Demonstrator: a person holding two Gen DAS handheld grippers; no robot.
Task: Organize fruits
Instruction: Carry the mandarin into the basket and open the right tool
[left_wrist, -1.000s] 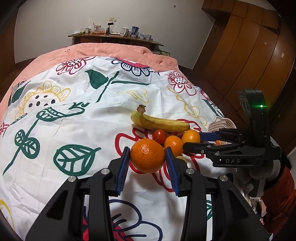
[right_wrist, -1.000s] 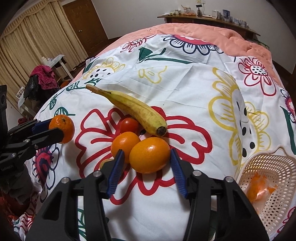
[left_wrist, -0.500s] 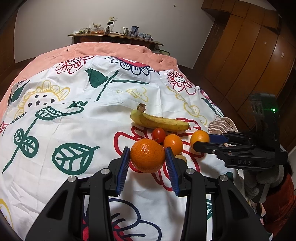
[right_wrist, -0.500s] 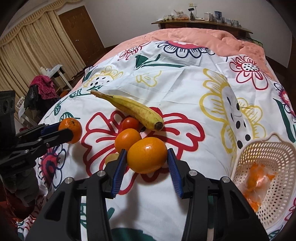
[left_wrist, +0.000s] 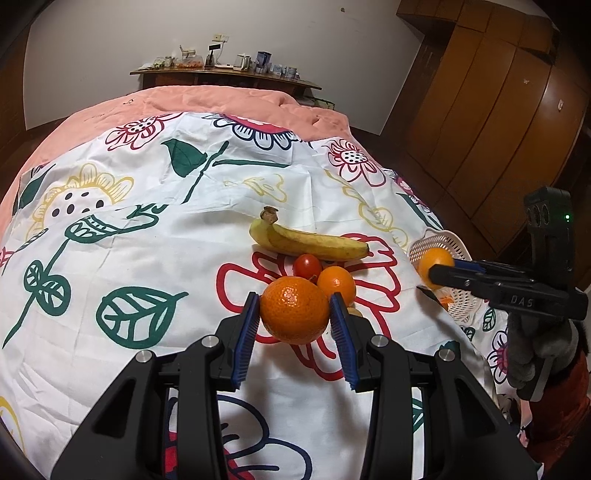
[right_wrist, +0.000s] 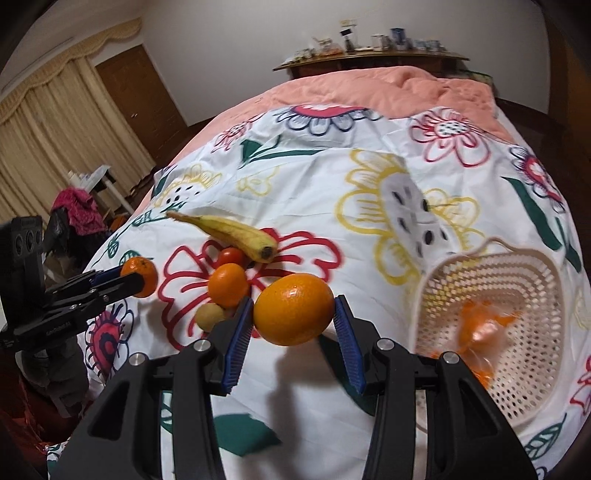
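The left gripper (left_wrist: 294, 318) has its blue ribbed fingers (left_wrist: 246, 334) squeezed on a round bumpy orange mandarin (left_wrist: 294, 314), held just over the flowery white bed sheet (left_wrist: 147, 236). The right gripper (right_wrist: 294, 322) grips a smooth round orange (right_wrist: 294, 309) the same way (this view is a bit blurry). From the right wrist view, a long yellow banana (right_wrist: 231, 233), a small red tomato (right_wrist: 232, 256) and a small orange mandarin (right_wrist: 228, 285) lie bunched together at about 10 o'clock from the held orange. A white plastic basket with holes (right_wrist: 517, 288) sits at 3 o'clock, with something orange inside.
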